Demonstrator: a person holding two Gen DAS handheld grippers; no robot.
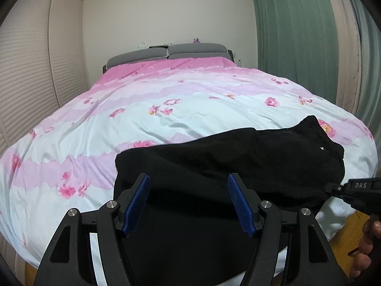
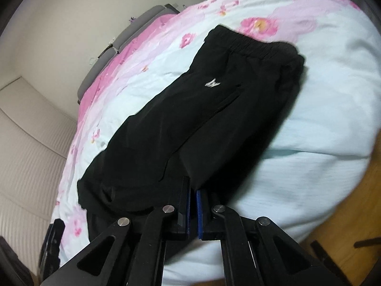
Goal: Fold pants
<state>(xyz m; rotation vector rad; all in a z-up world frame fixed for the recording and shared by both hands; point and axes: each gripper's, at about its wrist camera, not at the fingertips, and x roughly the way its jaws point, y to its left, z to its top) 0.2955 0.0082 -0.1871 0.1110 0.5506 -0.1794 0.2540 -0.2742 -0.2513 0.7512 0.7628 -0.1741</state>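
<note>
The black pants [image 2: 190, 109] are lying along the near edge of the bed, on the floral duvet [image 1: 166, 109]; they're looking already doubled leg-on-leg, w/ the elastic waistband [image 2: 252, 45] at the far end in the right wrist view and the leg ends bunching nearer the left gripper; a small white logo [image 2: 212, 83] is facing up.

Your right gripper [image 2: 193, 190] is sitting w/ its jaws pressed together, pinching the near edge of the fabric; the blue pads are showing almost no gap. Your left gripper [image 1: 188, 202] is standing roughly half open over the leg portion; the cloth is lying betw. and under the pads, but they aren't pressing on it.

Judging by this, you're working on the grasp ahead of a fold; right side is secured, left isn't. Next move is prob. calling for closing the left on the same near edge, then lifting both evenly so the layers aren't sliding apart; watch the part hanging off the bed edge.
</note>
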